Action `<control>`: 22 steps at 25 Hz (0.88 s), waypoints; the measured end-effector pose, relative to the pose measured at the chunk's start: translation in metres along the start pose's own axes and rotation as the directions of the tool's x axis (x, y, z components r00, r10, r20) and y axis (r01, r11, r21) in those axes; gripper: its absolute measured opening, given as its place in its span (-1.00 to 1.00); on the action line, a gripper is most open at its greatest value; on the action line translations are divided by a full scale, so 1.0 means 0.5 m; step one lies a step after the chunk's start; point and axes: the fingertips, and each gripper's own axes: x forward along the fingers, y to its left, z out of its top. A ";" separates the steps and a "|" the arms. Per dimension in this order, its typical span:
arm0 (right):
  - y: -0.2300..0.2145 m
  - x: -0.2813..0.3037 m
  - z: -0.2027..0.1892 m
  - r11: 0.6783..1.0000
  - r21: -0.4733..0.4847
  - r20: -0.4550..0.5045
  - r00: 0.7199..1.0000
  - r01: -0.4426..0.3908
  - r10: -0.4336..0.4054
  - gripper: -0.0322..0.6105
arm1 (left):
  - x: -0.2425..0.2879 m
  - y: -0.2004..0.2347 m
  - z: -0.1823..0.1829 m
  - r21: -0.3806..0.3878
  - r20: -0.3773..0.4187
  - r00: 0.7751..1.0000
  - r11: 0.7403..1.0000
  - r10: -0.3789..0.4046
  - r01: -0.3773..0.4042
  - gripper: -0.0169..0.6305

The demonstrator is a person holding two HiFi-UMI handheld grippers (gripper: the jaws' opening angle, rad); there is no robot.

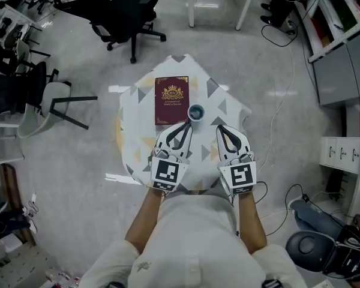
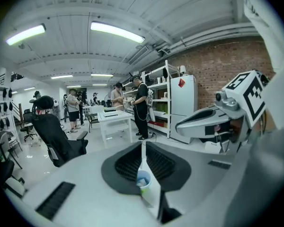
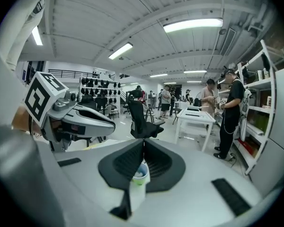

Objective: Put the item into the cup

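1. you stand over the small round table with the grey-and-white triangle-patterned cloth [image 1: 139, 104], both tools held low near its front edge, well short of the maroon hardback book with the gold crest [image 1: 171, 99]
2. the small pale-rimmed cup with the blue inside [image 1: 197, 111] sits upright just beside the book's right edge, just beyond both sets of tips
3. your left gripper [image 1: 188, 125] has its jaws drawn together to a bare sliver; the left gripper view shows nothing caught between them, only the cup [image 2: 143, 178] beyond
4. your right gripper [image 1: 218, 127] has its jaws closed flat on each other and carries nothing; its own view frames the same cup [image 3: 140, 173] past the tips
5. a pale scrap seems to lie inside the cup in both gripper views, too small to name; if that is the item, the drop looks done
6. the step in hand reads as clearing away: lift the left tips straight up before you pull back, since they sit close to the rim and a sideways sweep could tip so light a cup
7. hold the right tool level, off the cloth, and check the cup from above before you call it finished
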 end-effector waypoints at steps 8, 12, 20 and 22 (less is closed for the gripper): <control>0.037 -0.035 0.013 1.000 -0.007 0.019 1.000 0.018 -0.018 -0.88 | -0.064 0.000 0.012 -0.005 0.049 0.999 1.000 -0.016 0.017 -0.89; 0.039 -0.045 0.020 0.999 -0.015 0.018 0.999 0.041 -0.041 -0.88 | -0.076 0.007 0.018 -0.007 0.067 0.998 1.000 -0.021 0.021 -0.90; 0.034 -0.054 0.040 0.996 -0.026 0.022 0.997 0.080 -0.080 -0.88 | -0.077 0.007 0.037 0.012 0.094 0.995 0.999 -0.042 0.041 -0.91; 0.034 -0.054 0.040 0.997 -0.023 0.028 0.997 0.077 -0.077 -0.88 | -0.075 0.005 0.042 0.015 0.098 0.994 0.999 -0.046 0.045 -0.91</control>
